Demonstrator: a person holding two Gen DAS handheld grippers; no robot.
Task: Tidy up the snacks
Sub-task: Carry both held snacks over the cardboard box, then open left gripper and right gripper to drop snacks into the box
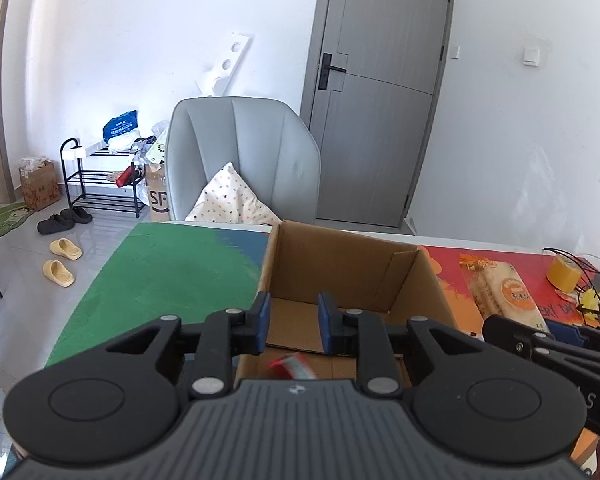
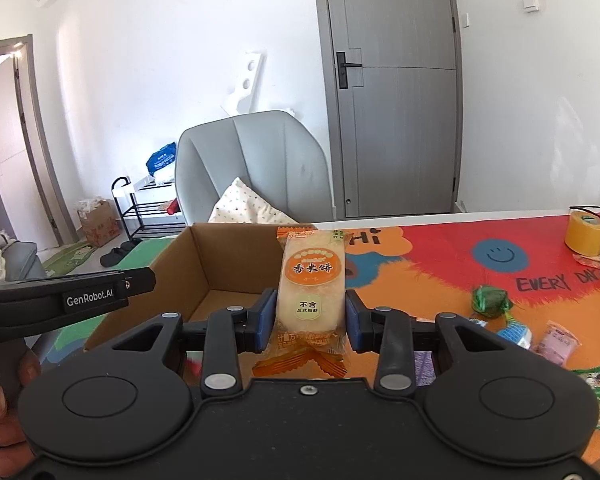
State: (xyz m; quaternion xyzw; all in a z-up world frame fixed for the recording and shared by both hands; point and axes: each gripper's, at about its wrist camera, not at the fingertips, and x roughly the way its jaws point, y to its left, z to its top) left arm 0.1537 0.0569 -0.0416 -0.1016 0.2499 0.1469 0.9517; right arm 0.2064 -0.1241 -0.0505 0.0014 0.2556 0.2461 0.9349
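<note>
Here, the table (image 2: pixel 440 220) runs across both views, covered by a bright mat (image 2: pixel 440 276) that is green on the left and red-orange with a blue smiley on the right. On it, at the seam of the colours, stands an open cardboard box (image 1: pixel 340 264), its flaps up and its brown floor showing. Behind the table sits a grey armchair (image 1: pixel 244 148) with a dotted cushion (image 1: pixel 230 196) on its seat. The left gripper (image 1: pixel 291 322) hangs over the near edge of the box, its blue-padded fingers a little apart with nothing between them; below it, inside the box, lies a small red-and-white snack (image 1: pixel 294 366), blurred. The right gripper (image 2: pixel 311 320) is just right of the box and clenched on an orange rice cracker packet (image 2: pixel 312 280), which stands upright between the pads, its crimped lower end hanging below them. A yellow tape roll (image 2: pixel 585 234) rests near the far right edge of the table. Loose on the red part of the mat lie smaller snacks: a green-wrapped sweet (image 2: pixel 490 300), a pink packet (image 2: pixel 560 344) and a green packet (image 2: pixel 598 384) near the right edge.
</note>
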